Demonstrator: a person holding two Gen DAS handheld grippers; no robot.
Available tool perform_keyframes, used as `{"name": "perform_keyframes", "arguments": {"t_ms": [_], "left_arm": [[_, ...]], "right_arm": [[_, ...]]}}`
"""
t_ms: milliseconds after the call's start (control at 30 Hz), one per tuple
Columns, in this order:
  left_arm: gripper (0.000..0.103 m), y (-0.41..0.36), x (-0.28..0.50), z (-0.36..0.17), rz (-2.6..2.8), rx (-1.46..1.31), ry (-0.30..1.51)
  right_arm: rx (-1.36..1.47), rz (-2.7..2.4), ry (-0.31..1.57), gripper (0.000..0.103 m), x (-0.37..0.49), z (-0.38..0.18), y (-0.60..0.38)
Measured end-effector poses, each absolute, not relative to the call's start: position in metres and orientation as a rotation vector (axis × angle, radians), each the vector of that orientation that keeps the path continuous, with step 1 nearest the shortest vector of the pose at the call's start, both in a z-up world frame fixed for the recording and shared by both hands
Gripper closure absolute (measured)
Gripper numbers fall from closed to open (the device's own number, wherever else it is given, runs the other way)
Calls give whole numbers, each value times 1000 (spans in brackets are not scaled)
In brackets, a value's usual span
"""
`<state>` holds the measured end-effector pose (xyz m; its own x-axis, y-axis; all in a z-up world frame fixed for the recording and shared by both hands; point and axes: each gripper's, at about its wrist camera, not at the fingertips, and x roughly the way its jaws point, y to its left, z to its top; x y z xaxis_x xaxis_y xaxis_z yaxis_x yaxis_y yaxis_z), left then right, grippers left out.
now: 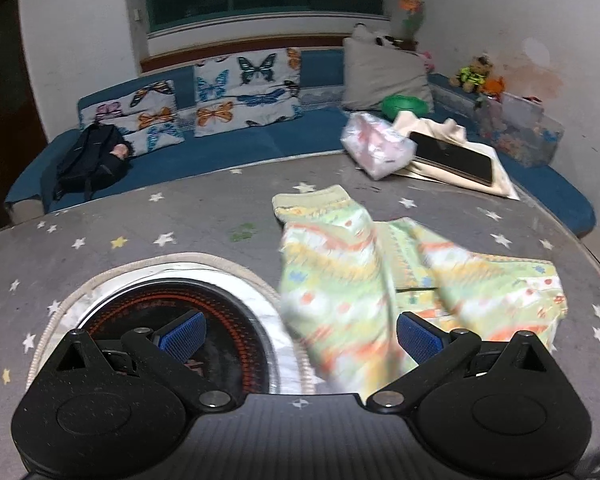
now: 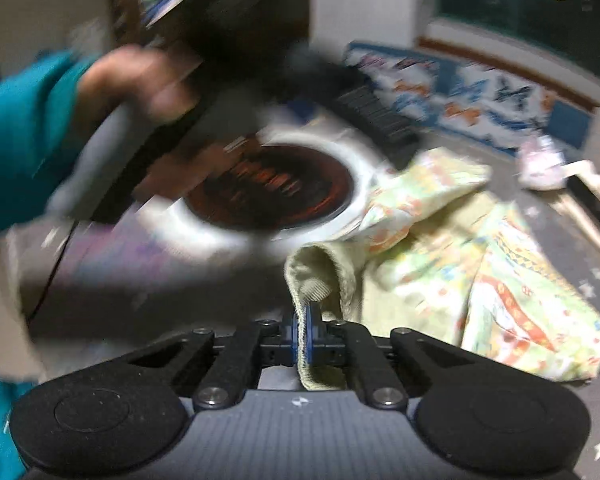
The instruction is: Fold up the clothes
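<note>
Trousers (image 1: 380, 280), child-sized with a green and orange print, lie rumpled on the grey star-patterned table (image 1: 180, 216), beside the round burner (image 1: 188, 320) set into it. The right gripper (image 2: 306, 332) is pressed together on the ribbed waistband (image 2: 320, 276), pinching its edge. The left gripper (image 1: 300, 332) hangs with its jaws spread and empty above the near leg. Folding has barely begun; next, the left probably needs its own hold so the cloth can be pulled flat.
</note>
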<state>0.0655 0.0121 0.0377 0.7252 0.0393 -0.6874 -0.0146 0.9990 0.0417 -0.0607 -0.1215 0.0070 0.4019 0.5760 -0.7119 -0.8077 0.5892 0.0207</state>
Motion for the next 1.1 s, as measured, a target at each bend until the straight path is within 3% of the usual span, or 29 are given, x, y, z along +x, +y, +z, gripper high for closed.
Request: {"name": "perform_keyframes", "arguments": {"t_ms": [267,333,433,500,567,667,1033,1100], "left_arm": [[2,-14,63,6,-59,103,827],[12,-13,65,-3,-67,115,849],[34,-10,67,-16,-77,130,880],[60,-3,66,-22,-83,124,895],[76,6,62,-21,-104,86,894],[92,17,53,-17,-107,46,877],[96,65,3,-6,-20,-23,851],[96,70,-2,-5,-19,-18,856]], "right_arm": [[-367,1032,825,99,-99,-4,-116],[-342,1051,833,93,-103,-1,-117],[-292,1049,820,79,-99,12,-124],[-264,1041,798,71,-95,21,-131],[-215,1026,775,59,-89,30,-138],[-178,958,733,58,-73,45,-152],[-105,580,723,57,45,26,-159],[-108,539,727,53,62,17,-155]]}}
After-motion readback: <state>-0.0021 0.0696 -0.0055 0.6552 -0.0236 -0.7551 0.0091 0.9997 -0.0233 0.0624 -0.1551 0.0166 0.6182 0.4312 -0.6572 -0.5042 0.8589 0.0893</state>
